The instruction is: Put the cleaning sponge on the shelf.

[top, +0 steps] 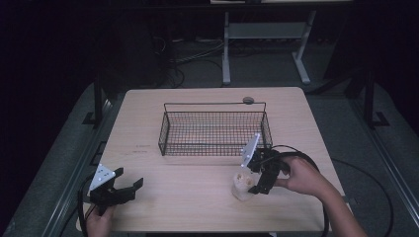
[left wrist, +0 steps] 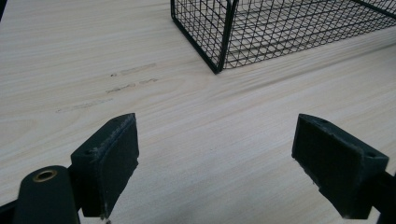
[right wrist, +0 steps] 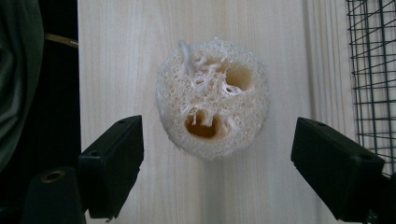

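A pale loofah piece (top: 241, 185) stands upright on the wooden table (top: 188, 202), in front of the right end of a black wire basket (top: 213, 147). My right gripper (top: 253, 178) is open and hovers just right of and over the loofah. In the right gripper view the loofah (right wrist: 212, 100) shows its holed end face, between and just beyond the two wide-apart jaws of the right gripper (right wrist: 217, 170), touching neither. My left gripper (top: 129, 178) sits open near the table's front left corner. In the left gripper view, the left gripper (left wrist: 215, 163) holds nothing.
The basket looks empty; its near left corner (left wrist: 218, 42) shows in the left gripper view and its mesh wall (right wrist: 373, 70) at the right of the right gripper view. A small grey round disc (top: 248, 100) lies at the table's far edge. Table legs and cables stand on the dark floor beyond.
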### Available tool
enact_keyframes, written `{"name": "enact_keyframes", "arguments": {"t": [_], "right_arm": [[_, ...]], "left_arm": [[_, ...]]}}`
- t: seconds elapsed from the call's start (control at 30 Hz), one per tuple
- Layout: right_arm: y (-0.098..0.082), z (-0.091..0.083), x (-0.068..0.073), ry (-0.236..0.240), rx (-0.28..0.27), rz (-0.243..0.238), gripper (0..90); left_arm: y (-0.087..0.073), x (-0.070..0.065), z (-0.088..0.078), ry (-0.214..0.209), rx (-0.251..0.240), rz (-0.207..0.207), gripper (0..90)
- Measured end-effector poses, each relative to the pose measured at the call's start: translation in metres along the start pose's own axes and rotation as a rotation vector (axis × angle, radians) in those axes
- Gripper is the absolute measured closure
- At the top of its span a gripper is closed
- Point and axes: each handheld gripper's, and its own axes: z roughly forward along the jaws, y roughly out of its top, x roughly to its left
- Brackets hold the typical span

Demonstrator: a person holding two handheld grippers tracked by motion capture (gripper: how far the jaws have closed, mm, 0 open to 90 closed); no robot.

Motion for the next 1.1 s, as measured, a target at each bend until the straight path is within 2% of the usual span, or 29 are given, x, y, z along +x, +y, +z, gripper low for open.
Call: {"name": "enact_keyframes", "arguments": {"t": [0.77, 1.1], "right_arm": [[0.014, 0.017, -0.003, 0.043, 0.025, -0.013, 16.8], [0.016, 0.019, -0.005, 0.05, 0.03, 0.004, 16.8]], "left_arm": [[0.0, 0.002, -0.002, 0.003, -0.009, -0.003, 13.9], [0.0, 0.0, -0.002, 0.001, -0.007, 0.0, 14.0]]}}
